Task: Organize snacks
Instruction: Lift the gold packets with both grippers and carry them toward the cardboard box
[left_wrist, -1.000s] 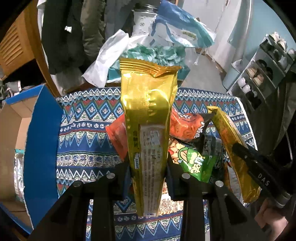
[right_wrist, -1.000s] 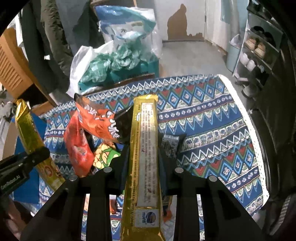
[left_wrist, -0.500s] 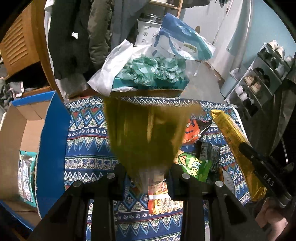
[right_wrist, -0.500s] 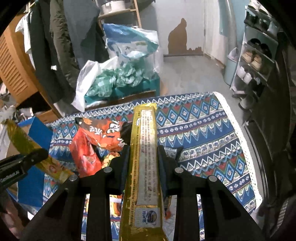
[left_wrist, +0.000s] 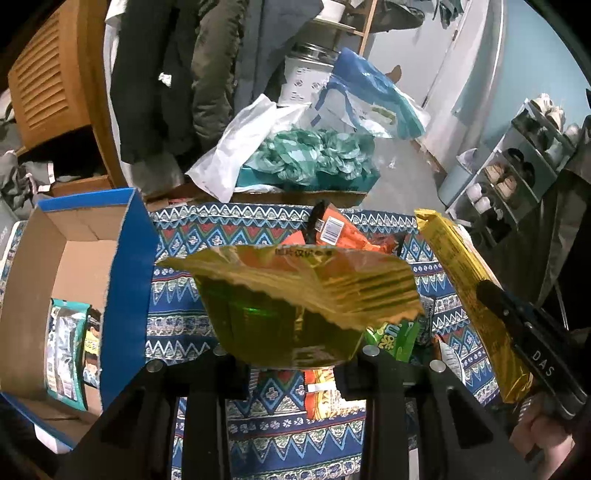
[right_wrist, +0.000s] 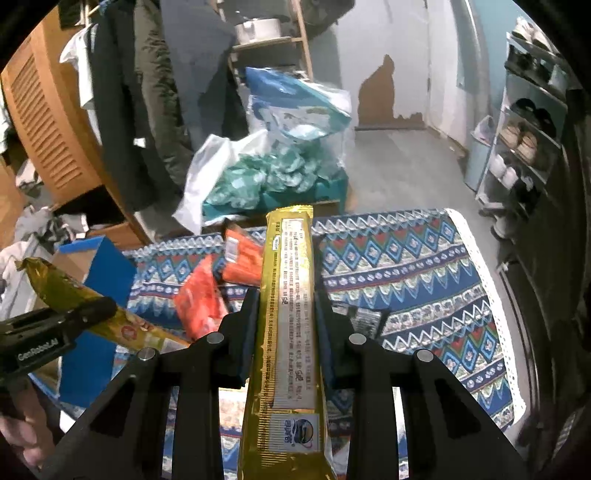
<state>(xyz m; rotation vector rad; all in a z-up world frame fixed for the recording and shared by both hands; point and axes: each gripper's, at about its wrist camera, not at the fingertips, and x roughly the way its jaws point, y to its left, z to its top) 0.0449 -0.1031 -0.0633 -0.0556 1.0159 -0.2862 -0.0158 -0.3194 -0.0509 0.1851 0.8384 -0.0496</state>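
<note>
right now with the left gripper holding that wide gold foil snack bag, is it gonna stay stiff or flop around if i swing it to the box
Likely floppy: the gold foil snack bag in the left gripper already folds forward at its crimped top. It looks light and air-filled, so it should swing easily. The glossy foil may slip between the pads; move gently toward the blue-edged cardboard box.

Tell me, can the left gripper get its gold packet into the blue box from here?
Probably yes. The left gripper is shut on its gold packet, and the blue box sits just to its left with the top open. Nothing stands between them; the box holds a few packets but shows bare floor.
</note>
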